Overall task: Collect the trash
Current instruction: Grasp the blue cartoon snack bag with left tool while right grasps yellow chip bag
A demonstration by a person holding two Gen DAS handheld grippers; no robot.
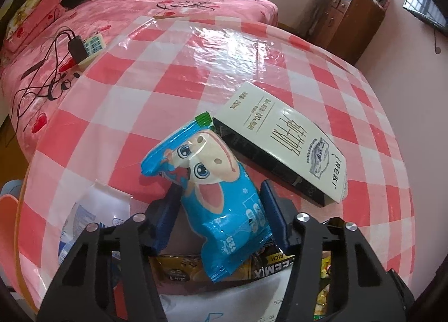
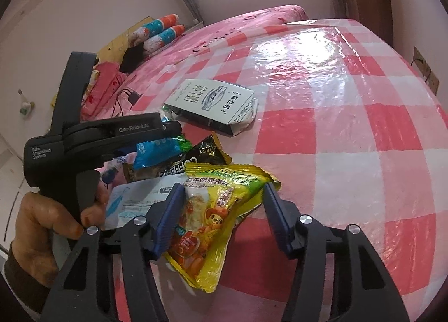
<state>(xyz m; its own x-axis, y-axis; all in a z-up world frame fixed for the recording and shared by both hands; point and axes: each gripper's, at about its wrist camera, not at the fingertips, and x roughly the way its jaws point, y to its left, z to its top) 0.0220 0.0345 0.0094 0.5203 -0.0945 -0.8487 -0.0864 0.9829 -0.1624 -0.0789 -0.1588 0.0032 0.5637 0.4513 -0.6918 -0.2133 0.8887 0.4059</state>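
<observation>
A blue snack wrapper (image 1: 212, 182) with a cartoon animal stands tilted between the pads of my left gripper (image 1: 221, 190), which press on its sides. In the right wrist view that left gripper (image 2: 170, 131) comes in from the left with the blue wrapper (image 2: 156, 151) at its tips. My right gripper (image 2: 224, 187) is shut on a yellow snack packet (image 2: 212, 215), both pads against its edges. A flattened white milk carton (image 1: 282, 139) (image 2: 212, 103) lies further back on the table. A black coffee-mix sachet (image 2: 201, 159) (image 1: 268, 263) lies between the two grippers.
The round table (image 1: 196, 55) (image 2: 336, 125) wears a red-and-white checked plastic cloth. White plastic packaging (image 1: 103, 210) (image 2: 134, 201) lies near the left gripper. A person's hand (image 2: 50, 215) holds its handle. Behind are a pink bed (image 1: 112, 13) with a power strip (image 1: 86, 47) and a wooden cabinet (image 1: 350, 19).
</observation>
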